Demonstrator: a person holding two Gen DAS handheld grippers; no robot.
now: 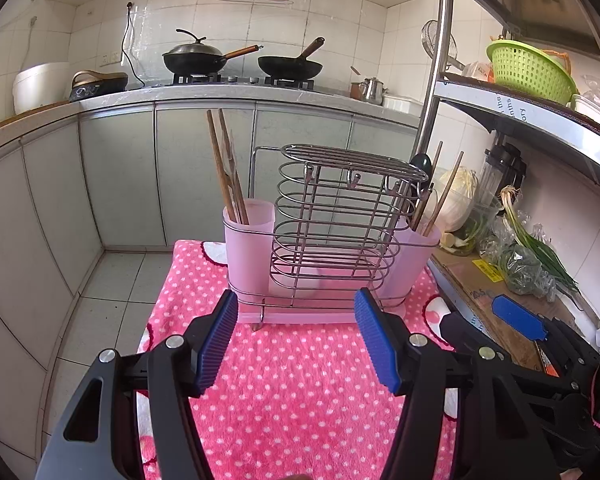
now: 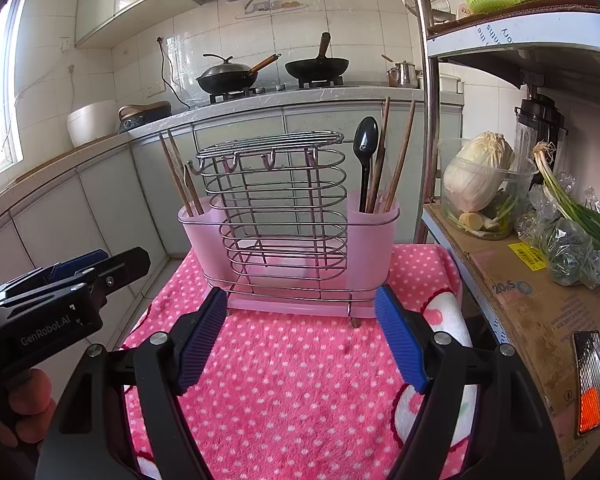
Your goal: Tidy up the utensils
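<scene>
Holder: the utensil holder (image 2: 287, 232) stands upright on the pink dotted cloth (image 2: 300, 380).
Left cup: chopsticks (image 2: 177, 176).
Right cup: black spoon (image 2: 366, 152) and more chopsticks.
Left tool (image 1: 295, 340): spread, holding nothing, just before the holder.
Right tool (image 2: 300, 340): spread, holding nothing, just before the holder.

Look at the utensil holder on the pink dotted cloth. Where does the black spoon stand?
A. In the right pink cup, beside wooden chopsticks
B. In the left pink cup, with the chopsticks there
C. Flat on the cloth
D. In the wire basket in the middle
A: the black spoon stands upright in the right pink cup next to wooden chopsticks; the wire basket holds nothing visible.
</scene>
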